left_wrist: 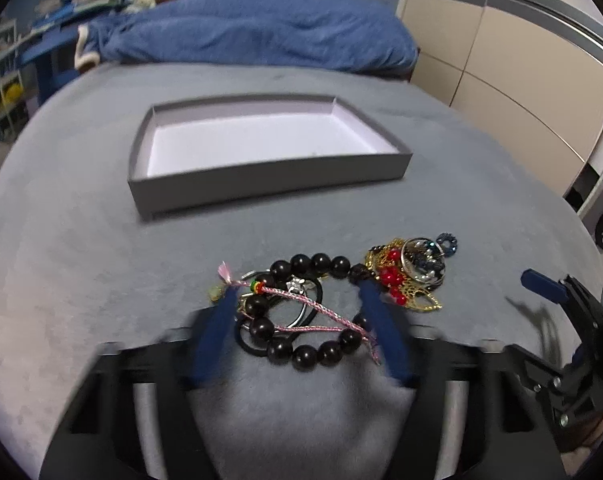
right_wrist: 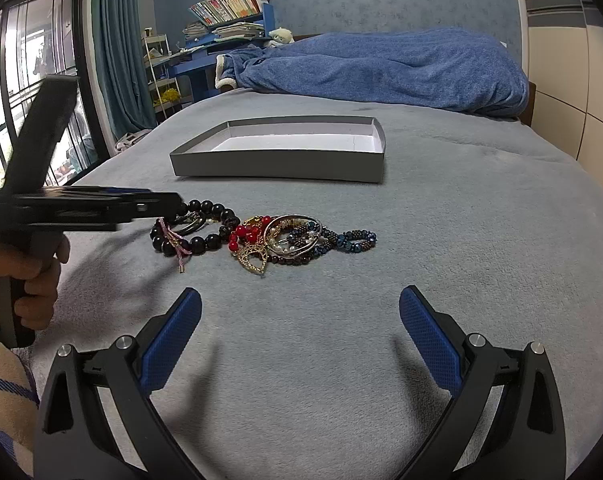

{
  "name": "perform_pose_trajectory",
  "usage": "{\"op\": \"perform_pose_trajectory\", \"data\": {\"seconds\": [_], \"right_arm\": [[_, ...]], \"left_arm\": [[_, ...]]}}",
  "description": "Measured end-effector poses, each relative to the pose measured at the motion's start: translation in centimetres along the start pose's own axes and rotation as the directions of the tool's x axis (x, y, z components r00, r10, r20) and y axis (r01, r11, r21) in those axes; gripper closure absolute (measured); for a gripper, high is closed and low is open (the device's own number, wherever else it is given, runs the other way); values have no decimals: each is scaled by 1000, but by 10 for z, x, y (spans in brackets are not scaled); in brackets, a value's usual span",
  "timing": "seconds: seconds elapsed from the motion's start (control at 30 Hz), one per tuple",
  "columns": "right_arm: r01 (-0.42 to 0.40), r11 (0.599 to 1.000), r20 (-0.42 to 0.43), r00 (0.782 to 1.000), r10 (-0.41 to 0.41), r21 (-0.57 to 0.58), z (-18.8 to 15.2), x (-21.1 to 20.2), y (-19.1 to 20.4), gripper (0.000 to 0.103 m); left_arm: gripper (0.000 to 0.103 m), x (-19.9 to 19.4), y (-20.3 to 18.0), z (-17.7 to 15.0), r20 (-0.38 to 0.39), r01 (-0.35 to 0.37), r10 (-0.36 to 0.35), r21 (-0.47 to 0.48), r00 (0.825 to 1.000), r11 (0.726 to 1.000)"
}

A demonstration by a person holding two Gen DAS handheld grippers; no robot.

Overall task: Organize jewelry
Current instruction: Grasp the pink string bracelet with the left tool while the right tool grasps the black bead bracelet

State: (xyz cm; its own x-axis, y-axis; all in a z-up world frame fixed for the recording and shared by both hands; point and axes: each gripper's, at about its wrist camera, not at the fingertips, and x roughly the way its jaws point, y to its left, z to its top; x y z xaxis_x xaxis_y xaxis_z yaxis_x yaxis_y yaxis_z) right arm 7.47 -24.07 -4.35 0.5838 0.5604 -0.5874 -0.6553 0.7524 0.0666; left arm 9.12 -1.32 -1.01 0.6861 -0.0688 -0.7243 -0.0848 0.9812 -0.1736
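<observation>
Two handheld grippers out over a pale grey fleece bedspread (left_wrist: 81, 260), jewelry heaped in a loose row on it. Left gripper (left_wrist: 297, 296) tipped down right over the near end of the row, blue-padded fingers (left_wrist: 217, 332) blurred and set either side of a bracelet of big round black beads (left_wrist: 301, 264). Bracelet flat on the fleece between the pads, with a pink braided cord (left_wrist: 313, 300) draped across it and a couple of thin dark rings tucked inside. Can't tell through the blur whether the pads are pressing on the beads or just next to them.

Just beside the black beads, touching them: a tangle of gold filigree, red beads and silver bangles (left_wrist: 397, 280), then a dark blue beaded bracelet (right_wrist: 353, 238) trailing off the far side.

Right gripper (right_wrist: 301, 296) low over bare fleece, near the pile but short of it, fingers spread wide, nothing between them.

Beyond the jewelry, well apart: a shallow grey cardboard box with a white inside (left_wrist: 269, 180), nothing in it. Rumpled blue blanket (left_wrist: 261, 32) further back. Hand (right_wrist: 25, 280) wrapped round the left gripper's handle.
</observation>
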Motion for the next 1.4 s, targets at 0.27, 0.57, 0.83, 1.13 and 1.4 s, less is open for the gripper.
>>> {"op": "perform_pose_trajectory", "data": {"seconds": [0.27, 0.57, 0.83, 1.13, 1.4], "right_arm": [[-7, 1000, -1, 1000, 7, 7, 0, 0, -1, 6], [-25, 998, -46, 999, 28, 63, 4, 8, -10, 6], [-11, 999, -92, 996, 16, 53, 10, 20, -10, 12], [-24, 999, -78, 997, 26, 39, 10, 16, -8, 12], [-84, 996, -69, 994, 85, 15, 17, 19, 7, 15]], "left_arm": [[100, -18, 12, -8, 59, 17, -16, -14, 998, 1000], [100, -60, 17, -14, 178, 52, -56, 26, 982, 998], [100, -92, 22, -9, 250, 127, -136, 52, 959, 991], [100, -97, 2, 8, 249, 189, -211, 108, 945, 976], [100, -86, 2, -4, 212, 143, -165, 116, 963, 983]]}}
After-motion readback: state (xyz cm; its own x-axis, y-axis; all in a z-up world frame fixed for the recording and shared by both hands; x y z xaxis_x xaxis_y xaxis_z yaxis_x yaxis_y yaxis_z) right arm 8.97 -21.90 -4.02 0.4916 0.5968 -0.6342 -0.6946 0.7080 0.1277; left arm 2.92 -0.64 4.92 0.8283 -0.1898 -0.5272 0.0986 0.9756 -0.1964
